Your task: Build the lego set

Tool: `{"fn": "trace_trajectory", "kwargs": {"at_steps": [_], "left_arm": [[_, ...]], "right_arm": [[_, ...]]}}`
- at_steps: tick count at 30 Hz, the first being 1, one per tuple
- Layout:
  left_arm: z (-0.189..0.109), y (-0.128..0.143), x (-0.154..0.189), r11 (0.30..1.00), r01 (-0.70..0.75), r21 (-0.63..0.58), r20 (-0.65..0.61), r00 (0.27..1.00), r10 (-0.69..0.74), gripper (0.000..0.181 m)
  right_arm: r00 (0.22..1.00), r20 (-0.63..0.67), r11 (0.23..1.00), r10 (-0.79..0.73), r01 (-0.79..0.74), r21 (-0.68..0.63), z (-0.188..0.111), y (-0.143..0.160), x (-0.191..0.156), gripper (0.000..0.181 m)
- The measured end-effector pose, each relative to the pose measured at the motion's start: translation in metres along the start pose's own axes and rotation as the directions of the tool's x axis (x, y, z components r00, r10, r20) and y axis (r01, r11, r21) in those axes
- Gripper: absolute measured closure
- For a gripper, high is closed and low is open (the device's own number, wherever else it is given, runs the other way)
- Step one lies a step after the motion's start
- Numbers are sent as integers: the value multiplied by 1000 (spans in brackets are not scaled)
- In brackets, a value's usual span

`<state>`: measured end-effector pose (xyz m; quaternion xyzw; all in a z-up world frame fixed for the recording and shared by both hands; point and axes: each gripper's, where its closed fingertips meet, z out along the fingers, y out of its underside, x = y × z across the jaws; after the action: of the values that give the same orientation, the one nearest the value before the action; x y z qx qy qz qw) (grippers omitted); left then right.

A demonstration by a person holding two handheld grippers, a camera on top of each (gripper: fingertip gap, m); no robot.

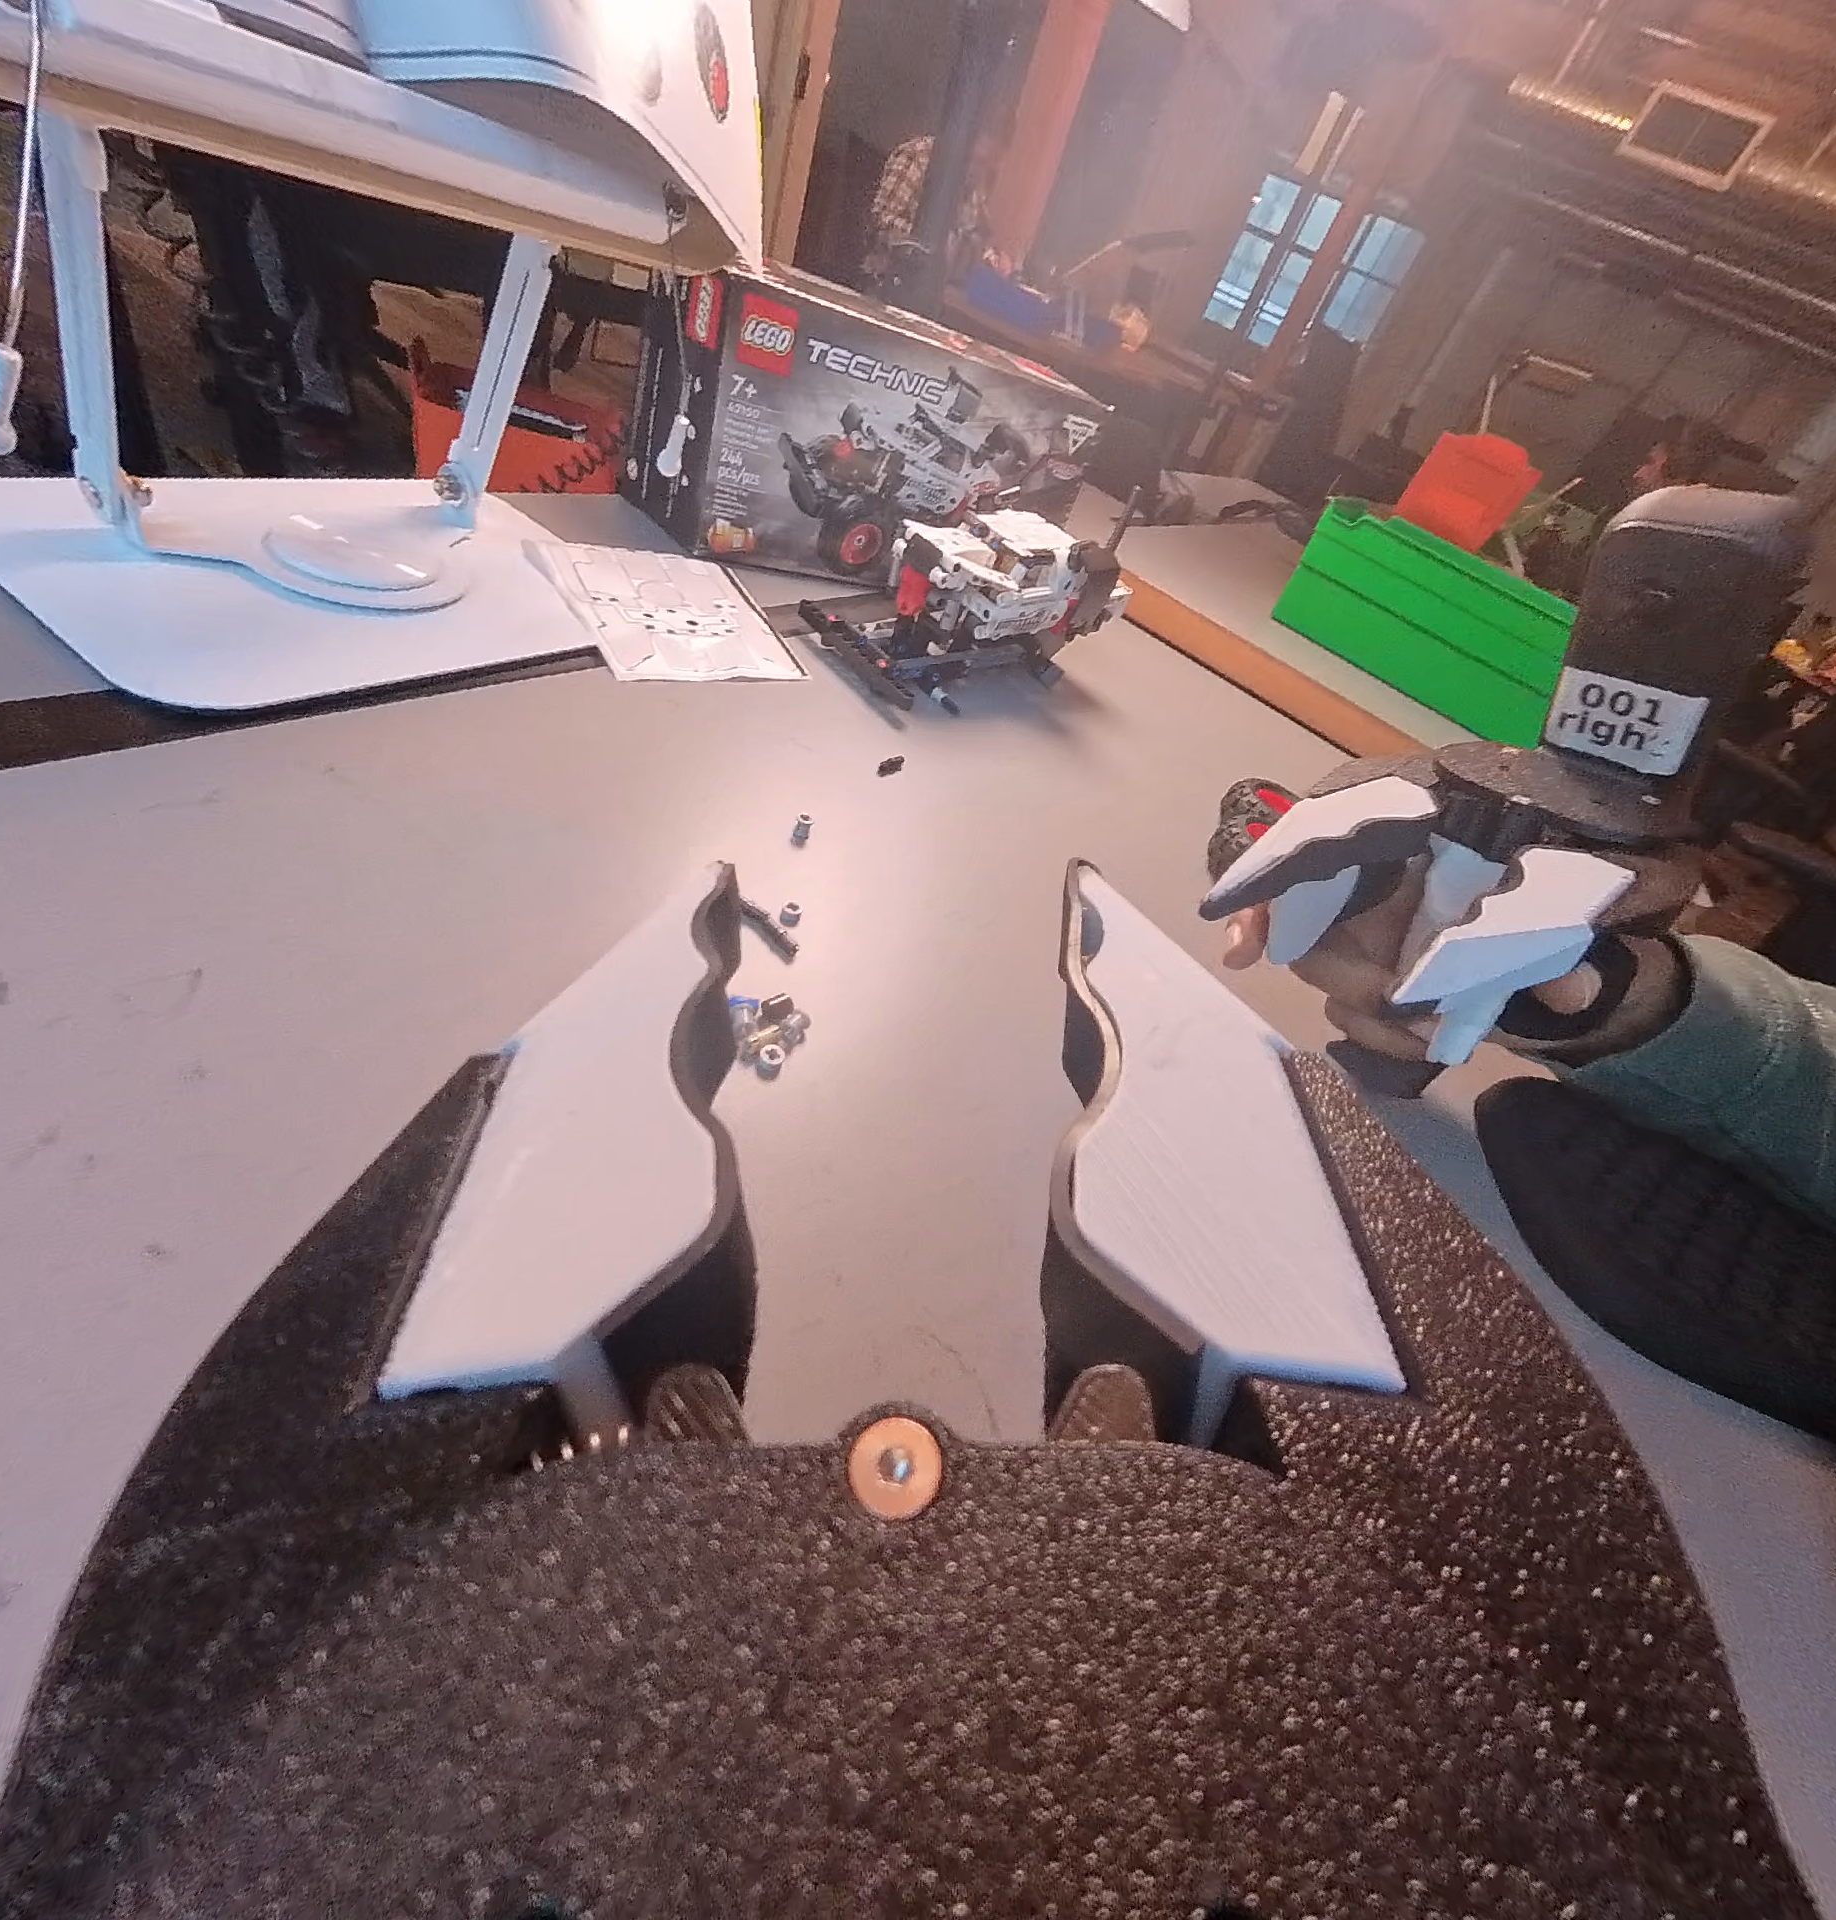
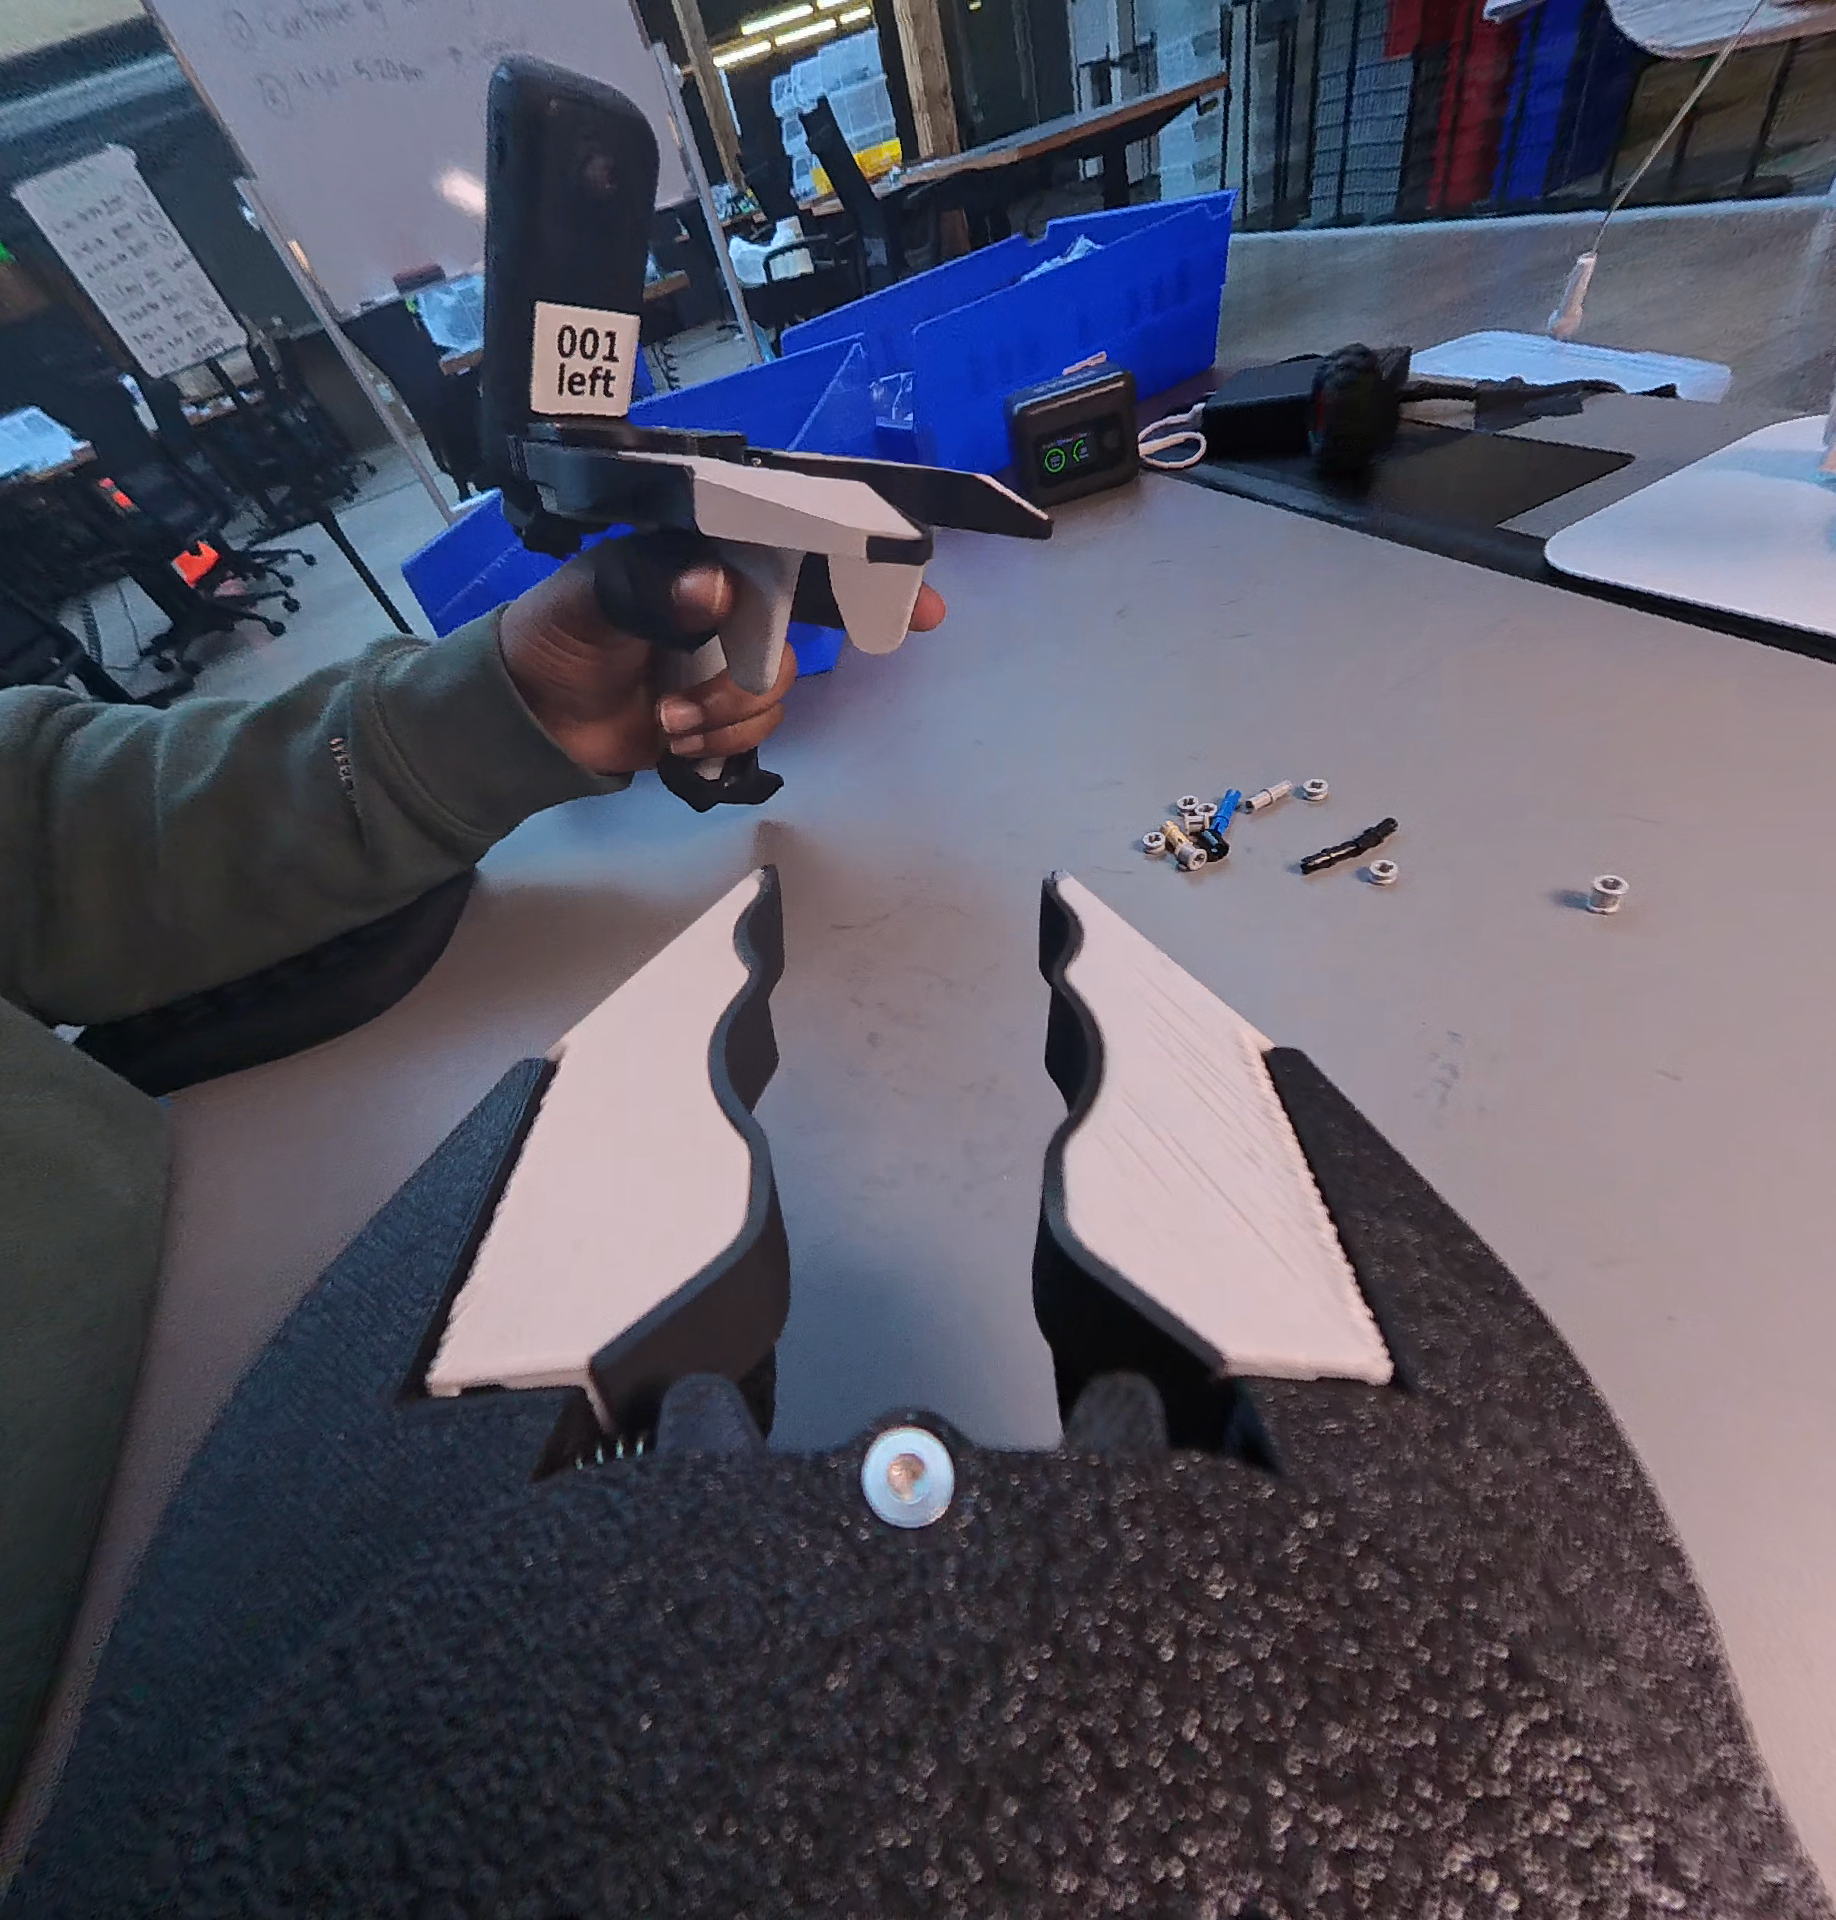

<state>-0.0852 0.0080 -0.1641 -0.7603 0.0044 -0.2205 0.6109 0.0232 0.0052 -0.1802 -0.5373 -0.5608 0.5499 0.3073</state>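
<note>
Both grippers are hanging wide and empty above the grey table (image 2: 1309, 1195): left gripper (image 1: 898, 894), right gripper (image 2: 909, 899). Small loose grey, blue and black plastic Lego pins and bushes (image 2: 1200, 831) are lying scattered near them, well apart from the partly built white-and-black Lego truck (image 1: 997, 582) sitting by its printed cardboard box (image 1: 841, 436). Such pieces are probably light, stiff and prone to rolling; pinching across the barrel with the fingertips seems safest.

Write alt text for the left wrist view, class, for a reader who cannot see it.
The open left gripper hovers over a grey table, loose small Lego pieces between its fingertips. Beyond stand a half-built Lego truck and its box; the right gripper is at right.
</note>
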Motion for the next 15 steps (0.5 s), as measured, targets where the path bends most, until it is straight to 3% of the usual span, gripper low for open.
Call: {"fn": "trace_trajectory", "kwargs": {"at_steps": [8, 15], "left_arm": [[-5, -6, -29, 997, -70, -17, 157, 985, 72, 119], [-18, -15, -46, 992, -113, -60, 277, 953, 125, 119]], "right_arm": [[1000, 5, 1000, -21, 21, -19, 2, 4, -2, 139], [1000, -3, 1000, 23, -23, -4, 3, 3, 2, 134]]}}
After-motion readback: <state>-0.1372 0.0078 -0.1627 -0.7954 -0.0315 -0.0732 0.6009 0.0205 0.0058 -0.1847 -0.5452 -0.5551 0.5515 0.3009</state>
